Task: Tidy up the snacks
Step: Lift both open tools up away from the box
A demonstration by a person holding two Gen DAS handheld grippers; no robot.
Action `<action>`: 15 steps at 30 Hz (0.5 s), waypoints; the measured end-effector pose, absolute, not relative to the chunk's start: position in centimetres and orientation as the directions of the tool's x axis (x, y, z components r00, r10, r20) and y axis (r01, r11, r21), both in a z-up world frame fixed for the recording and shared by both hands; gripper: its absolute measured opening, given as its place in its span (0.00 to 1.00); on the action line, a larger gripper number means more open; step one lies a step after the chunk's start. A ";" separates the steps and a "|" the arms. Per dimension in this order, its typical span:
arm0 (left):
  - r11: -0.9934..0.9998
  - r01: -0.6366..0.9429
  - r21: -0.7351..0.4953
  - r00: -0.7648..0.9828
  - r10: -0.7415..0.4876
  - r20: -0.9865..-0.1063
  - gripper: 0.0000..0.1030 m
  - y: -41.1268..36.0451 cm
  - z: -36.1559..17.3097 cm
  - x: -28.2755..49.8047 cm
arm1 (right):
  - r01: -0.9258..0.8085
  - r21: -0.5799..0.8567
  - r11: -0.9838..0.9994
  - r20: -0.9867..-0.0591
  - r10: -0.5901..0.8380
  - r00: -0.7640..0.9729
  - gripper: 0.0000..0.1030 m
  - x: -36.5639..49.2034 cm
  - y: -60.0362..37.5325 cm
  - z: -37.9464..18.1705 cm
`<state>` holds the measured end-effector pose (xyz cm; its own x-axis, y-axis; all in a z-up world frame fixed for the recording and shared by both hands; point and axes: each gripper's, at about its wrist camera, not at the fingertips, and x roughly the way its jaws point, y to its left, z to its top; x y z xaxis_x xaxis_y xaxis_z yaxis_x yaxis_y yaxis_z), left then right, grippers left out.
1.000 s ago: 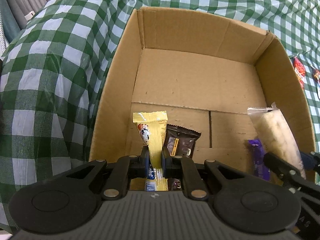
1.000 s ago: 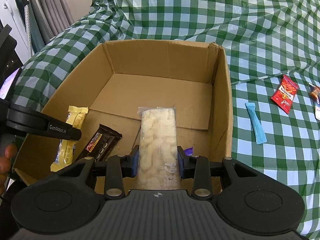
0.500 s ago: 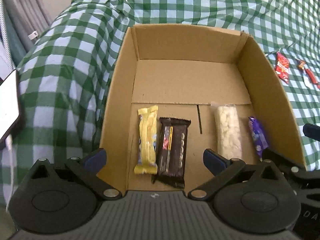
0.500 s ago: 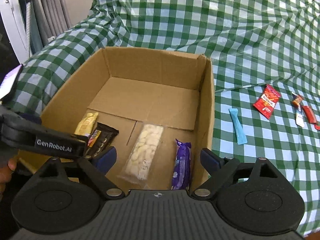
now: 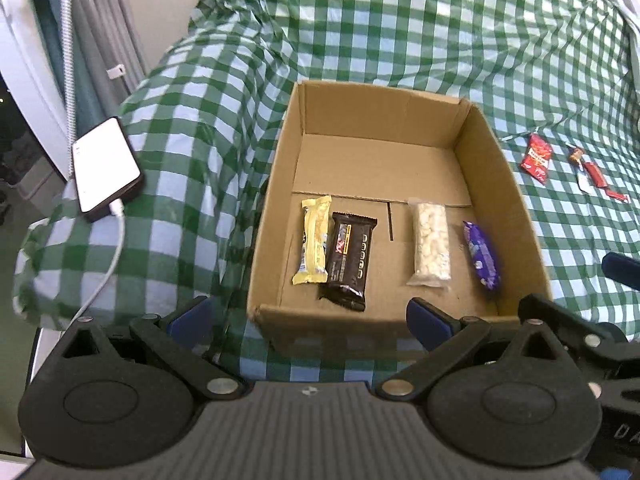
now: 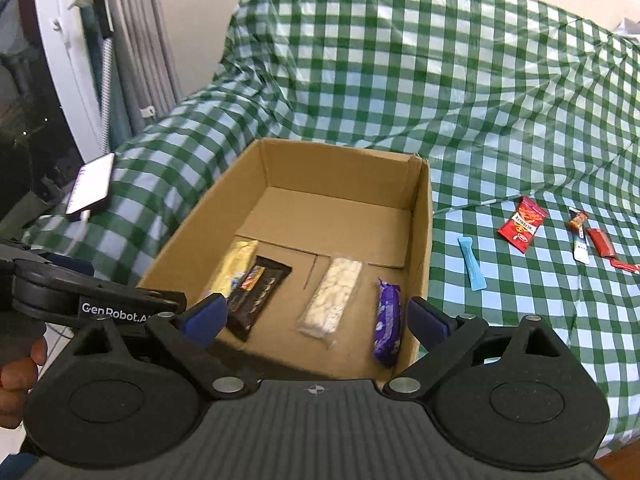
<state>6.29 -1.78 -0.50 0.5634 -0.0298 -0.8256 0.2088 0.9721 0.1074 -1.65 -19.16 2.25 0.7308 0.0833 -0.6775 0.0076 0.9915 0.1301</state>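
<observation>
Both grippers empty: left gripper (image 5: 308, 314) wide open, right gripper (image 6: 316, 316) jaws just opening. Four snacks in box (image 6: 420, 240). Loose packets (image 6: 522, 229) lie right of box, nearer right gripper.

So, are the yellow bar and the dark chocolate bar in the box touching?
Touching. In the left wrist view the yellow bar lies against the dark chocolate bar, their long edges meeting with no cardboard visible between them.

Print on the small red wrappers (image 6: 600, 242) at the far right too small to read. Purple bar (image 6: 386, 322) partly cut by the cardboard box (image 6: 420, 240) wall. Phone (image 6: 90, 188) blurred; hand (image 6: 18, 376) clipped at the left edge.
</observation>
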 end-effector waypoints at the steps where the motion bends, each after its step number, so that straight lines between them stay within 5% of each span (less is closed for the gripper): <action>1: 0.971 0.210 0.110 0.570 -0.030 -0.821 1.00 -1.7 -0.1 5.6 | 0.007 0.134 0.991 -0.673 0.086 0.734 0.94 -2.3 -19.0 2.4; 15: 0.962 0.229 0.147 0.643 -0.036 -0.765 1.00 -2.2 2.4 -0.3 | -0.001 0.166 0.986 -0.604 0.102 0.790 0.95 -9.0 -18.6 4.2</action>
<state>-0.31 -2.20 2.36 0.6431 -0.0358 -0.7650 0.2290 0.9622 0.1474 -9.04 -18.55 4.24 0.7902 0.1024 -0.6042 -0.0012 0.9862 0.1656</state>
